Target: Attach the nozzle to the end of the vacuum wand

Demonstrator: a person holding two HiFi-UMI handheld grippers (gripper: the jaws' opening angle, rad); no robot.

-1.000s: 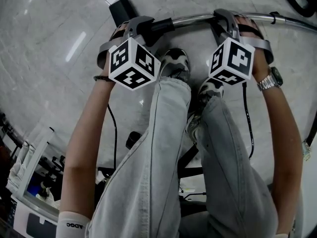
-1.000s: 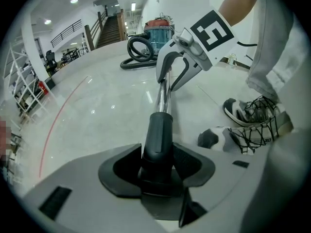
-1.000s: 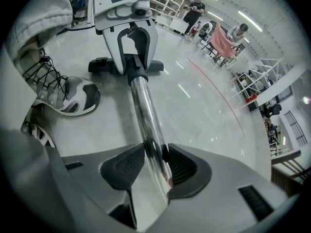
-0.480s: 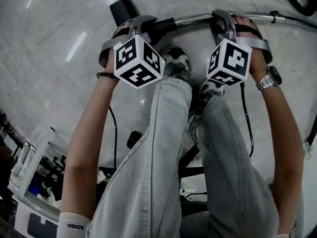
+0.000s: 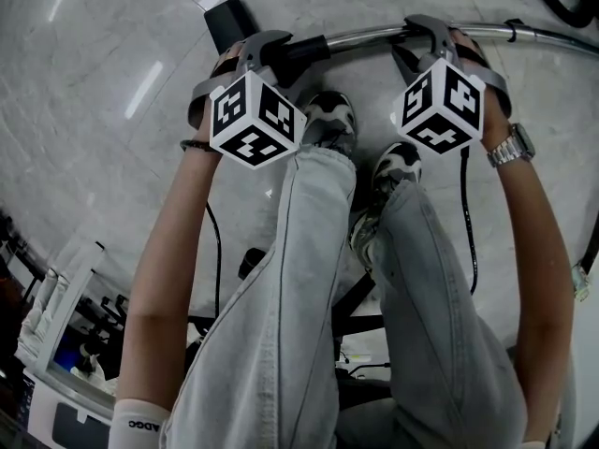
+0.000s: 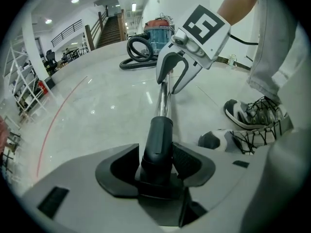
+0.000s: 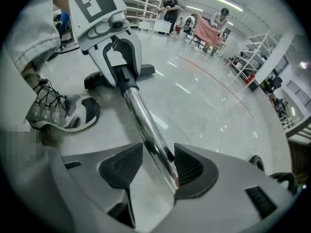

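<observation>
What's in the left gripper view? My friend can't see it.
The left gripper grips a black nozzle on a shiny wand. Farther along, the right gripper, jaws just opening, straddles the wand. Sneakers stand to the right.

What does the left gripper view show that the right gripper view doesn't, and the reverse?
Only the left gripper view: the vacuum canister and a staircase. Only the right gripper view: people near a pink cloth. Both: the chrome wand, a sneaker, the left gripper clamped on the black nozzle neck, and the right gripper, whose jaws have just been opening, with the wand loose between them.
</observation>
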